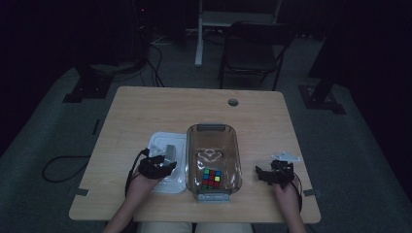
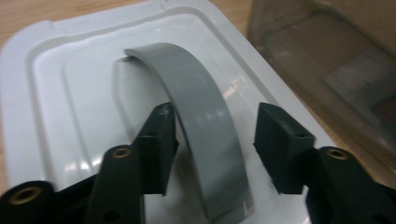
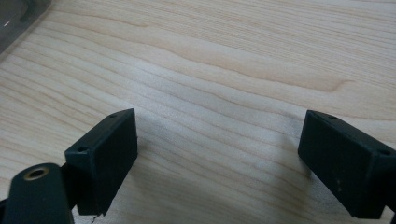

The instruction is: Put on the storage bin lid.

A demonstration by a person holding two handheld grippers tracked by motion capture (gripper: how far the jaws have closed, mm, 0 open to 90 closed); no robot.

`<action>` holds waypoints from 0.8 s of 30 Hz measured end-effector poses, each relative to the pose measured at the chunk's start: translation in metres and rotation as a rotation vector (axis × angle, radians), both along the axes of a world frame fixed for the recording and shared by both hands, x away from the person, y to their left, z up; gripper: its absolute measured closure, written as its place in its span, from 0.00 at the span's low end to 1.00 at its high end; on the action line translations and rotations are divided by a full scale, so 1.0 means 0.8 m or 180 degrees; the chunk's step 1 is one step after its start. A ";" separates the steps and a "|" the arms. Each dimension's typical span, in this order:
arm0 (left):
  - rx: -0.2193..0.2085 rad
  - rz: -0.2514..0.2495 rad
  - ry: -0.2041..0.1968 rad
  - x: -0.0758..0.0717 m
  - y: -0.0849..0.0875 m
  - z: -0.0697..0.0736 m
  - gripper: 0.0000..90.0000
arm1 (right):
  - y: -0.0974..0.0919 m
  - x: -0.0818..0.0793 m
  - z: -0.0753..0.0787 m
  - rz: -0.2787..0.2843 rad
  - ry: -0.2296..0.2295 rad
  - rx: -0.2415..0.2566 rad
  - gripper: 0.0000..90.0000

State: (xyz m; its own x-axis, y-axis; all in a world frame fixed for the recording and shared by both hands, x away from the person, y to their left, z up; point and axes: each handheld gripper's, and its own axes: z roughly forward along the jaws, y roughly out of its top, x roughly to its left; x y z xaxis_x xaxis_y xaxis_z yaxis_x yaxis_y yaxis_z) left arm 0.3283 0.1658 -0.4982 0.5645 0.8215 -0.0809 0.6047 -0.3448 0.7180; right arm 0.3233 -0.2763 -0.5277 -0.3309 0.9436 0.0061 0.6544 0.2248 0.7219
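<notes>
The work in hand is judged to be at an early stage: the white lid (image 1: 167, 162) lies flat on the wooden table (image 1: 145, 111), just to the left of the clear box (image 1: 214, 160), and has not yet been lifted. Its grey arched handle (image 2: 201, 130) is straddled by the left gripper (image 2: 215, 140). In the left gripper view, the left pad sits right against the handle, while a gap is seen between the handle and the right pad, so the handle is not yet clamped. The jaws are partly closed around it but nothing is held.

What appears to be left is the closing of the jaws on the handle, the lifting of the lid and, presumably, its placing on the box.

The box stands uncovered in the middle of the table. A coloured puzzle cube (image 1: 211, 178) is seen inside it, near the end closest to the person. Nothing else can be made out in it.

The right gripper (image 1: 272, 174) is held low over bare table to the right of the box, with its jaws wide apart and nothing between them.
</notes>
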 end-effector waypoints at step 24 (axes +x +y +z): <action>-0.0189 0.0141 -0.0036 -0.002 0.031 0.019 0.78 | 0.010 -0.004 0.002 0.0186 -0.0010 0.0069 0.13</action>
State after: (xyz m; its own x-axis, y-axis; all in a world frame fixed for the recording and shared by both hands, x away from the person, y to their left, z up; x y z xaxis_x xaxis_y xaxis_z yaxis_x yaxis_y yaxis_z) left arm 0.3265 0.1909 -0.4832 0.5288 0.8396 -0.1240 0.6102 -0.2745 0.7432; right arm 0.3198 -0.2686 -0.5264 -0.3855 0.9223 0.0253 0.6383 0.2468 0.7292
